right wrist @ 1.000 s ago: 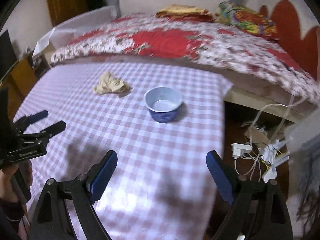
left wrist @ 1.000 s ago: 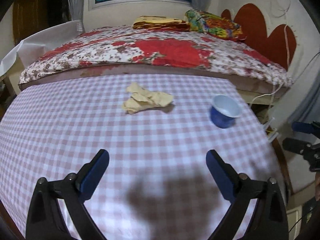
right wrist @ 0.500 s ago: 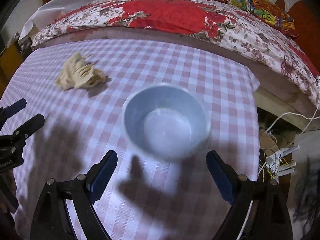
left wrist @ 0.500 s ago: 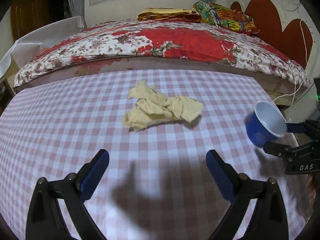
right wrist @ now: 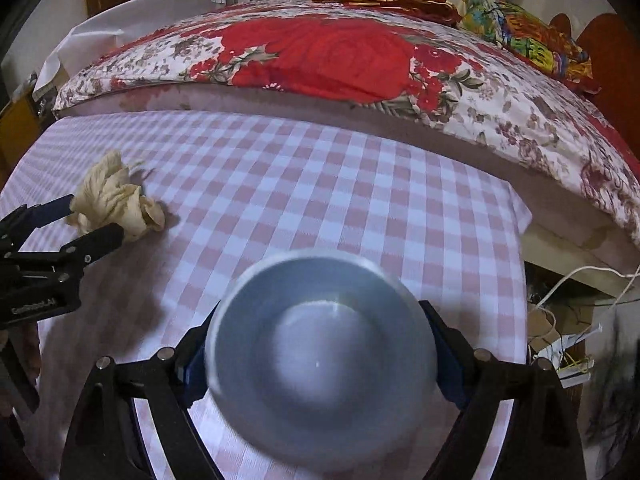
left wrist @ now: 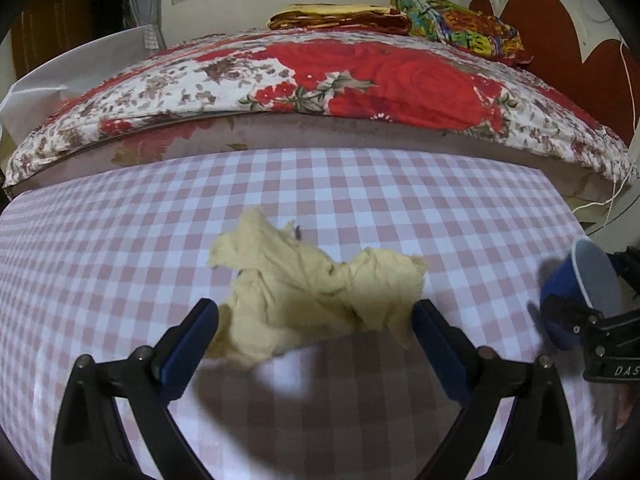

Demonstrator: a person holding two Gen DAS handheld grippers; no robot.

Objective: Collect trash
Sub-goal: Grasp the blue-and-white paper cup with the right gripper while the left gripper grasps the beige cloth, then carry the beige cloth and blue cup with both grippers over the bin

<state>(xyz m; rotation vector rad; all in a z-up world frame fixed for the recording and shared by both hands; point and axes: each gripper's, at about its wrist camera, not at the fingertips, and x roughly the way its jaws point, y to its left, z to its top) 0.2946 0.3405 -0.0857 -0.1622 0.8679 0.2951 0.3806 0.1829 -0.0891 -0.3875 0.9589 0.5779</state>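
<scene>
A crumpled yellowish paper wad (left wrist: 308,288) lies on the pink checked tablecloth (left wrist: 360,200). My left gripper (left wrist: 316,336) is open, its blue fingers on either side of the wad's near edge. The wad also shows in the right wrist view (right wrist: 116,204), between the left gripper's fingers (right wrist: 96,240). A blue paper cup (right wrist: 320,364) with a pale inside sits between the fingers of my right gripper (right wrist: 320,360), which stand wide at its sides. The cup (left wrist: 580,288) also shows at the right edge of the left wrist view, tilted.
A bed with a red floral cover (left wrist: 360,76) runs along the table's far edge. Folded cloths and a colourful pillow (left wrist: 456,24) lie on it. Cables and a power strip (right wrist: 568,344) lie on the floor past the table's right edge.
Both grippers have moved forward. The left one now brackets the paper wad. The right one has closed in on the cup, which now fills the space between its fingers.
</scene>
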